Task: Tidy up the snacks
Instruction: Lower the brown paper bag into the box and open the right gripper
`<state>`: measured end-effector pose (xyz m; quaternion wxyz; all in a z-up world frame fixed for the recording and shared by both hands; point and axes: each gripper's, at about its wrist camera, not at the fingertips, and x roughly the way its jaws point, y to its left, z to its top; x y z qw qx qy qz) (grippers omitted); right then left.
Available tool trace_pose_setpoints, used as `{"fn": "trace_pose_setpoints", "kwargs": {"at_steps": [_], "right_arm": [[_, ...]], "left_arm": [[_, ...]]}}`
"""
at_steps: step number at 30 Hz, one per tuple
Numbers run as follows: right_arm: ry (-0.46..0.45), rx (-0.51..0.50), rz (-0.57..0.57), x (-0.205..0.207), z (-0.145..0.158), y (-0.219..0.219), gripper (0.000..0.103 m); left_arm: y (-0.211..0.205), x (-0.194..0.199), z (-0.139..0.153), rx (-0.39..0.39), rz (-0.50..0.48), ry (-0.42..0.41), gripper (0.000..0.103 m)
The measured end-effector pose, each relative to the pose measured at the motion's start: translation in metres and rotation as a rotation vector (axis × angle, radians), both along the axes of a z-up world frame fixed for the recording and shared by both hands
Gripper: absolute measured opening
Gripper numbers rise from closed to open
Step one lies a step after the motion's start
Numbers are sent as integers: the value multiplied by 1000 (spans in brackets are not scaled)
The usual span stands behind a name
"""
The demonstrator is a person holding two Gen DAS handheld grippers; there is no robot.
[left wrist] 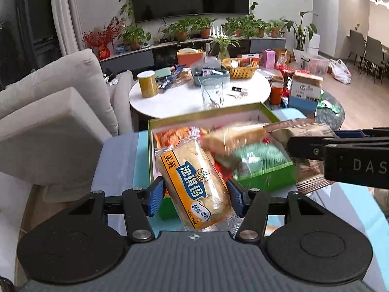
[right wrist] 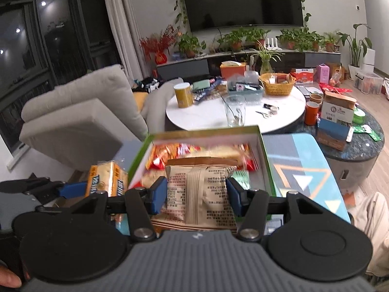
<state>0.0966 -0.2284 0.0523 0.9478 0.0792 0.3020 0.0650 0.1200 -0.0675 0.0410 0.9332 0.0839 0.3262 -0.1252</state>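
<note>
Left gripper (left wrist: 194, 196) clamps the yellow cake pack (left wrist: 194, 185), frame centre; right gripper (right wrist: 197, 196) pinches a tan packet (right wrist: 199, 189). Both hang above the green box (right wrist: 267, 160).

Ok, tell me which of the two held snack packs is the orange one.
The orange-and-yellow pack, held between the left gripper fingers; the right gripper holds a plain tan pack.
</note>
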Motion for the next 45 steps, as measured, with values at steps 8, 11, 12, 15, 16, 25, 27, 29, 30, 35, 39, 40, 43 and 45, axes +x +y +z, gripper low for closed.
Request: {"fn": "trace_pose_setpoints", "kwargs": {"at_steps": [8, 11, 12, 15, 16, 25, 27, 29, 30, 35, 39, 40, 43, 45], "right_arm": [[-1, 31, -13, 36, 7, -2, 51], [9, 24, -20, 50, 3, -1, 51], [14, 23, -21, 54, 2, 0, 51], [33, 24, -31, 68, -5, 0, 51], [40, 26, -35, 73, -8, 0, 51], [69, 51, -89, 101, -21, -1, 51], [73, 53, -101, 107, -24, 1, 51], [84, 60, -105, 113, -28, 0, 51], [90, 65, -105, 115, -30, 0, 51], [103, 70, -111, 123, -38, 2, 51], [87, 74, -114, 125, -41, 3, 51], [88, 71, -113, 125, -41, 3, 51], [90, 67, -117, 126, -42, 2, 51], [89, 64, -121, 123, -41, 1, 51]], "left_arm": [[-5, 43, 6, -10, 1, 13, 52], [-6, 58, 4, 1, 9, 15, 52], [-6, 64, 3, -2, 8, 17, 52], [-7, 80, 0, -13, 3, 31, 52], [-8, 85, -1, -13, 3, 31, 52], [-5, 124, -20, -38, 20, 48, 53], [-4, 130, -24, -49, 25, 50, 53], [-2, 134, -28, -63, 28, 42, 52], [-1, 135, -29, -67, 29, 34, 52], [-4, 139, -35, -84, 8, 18, 52], [-6, 141, -40, -70, 10, 30, 52], [-6, 141, -40, -61, 7, 32, 53], [-8, 139, -43, -40, 5, 29, 54], [-8, 138, -43, -36, 7, 29, 55]]}}
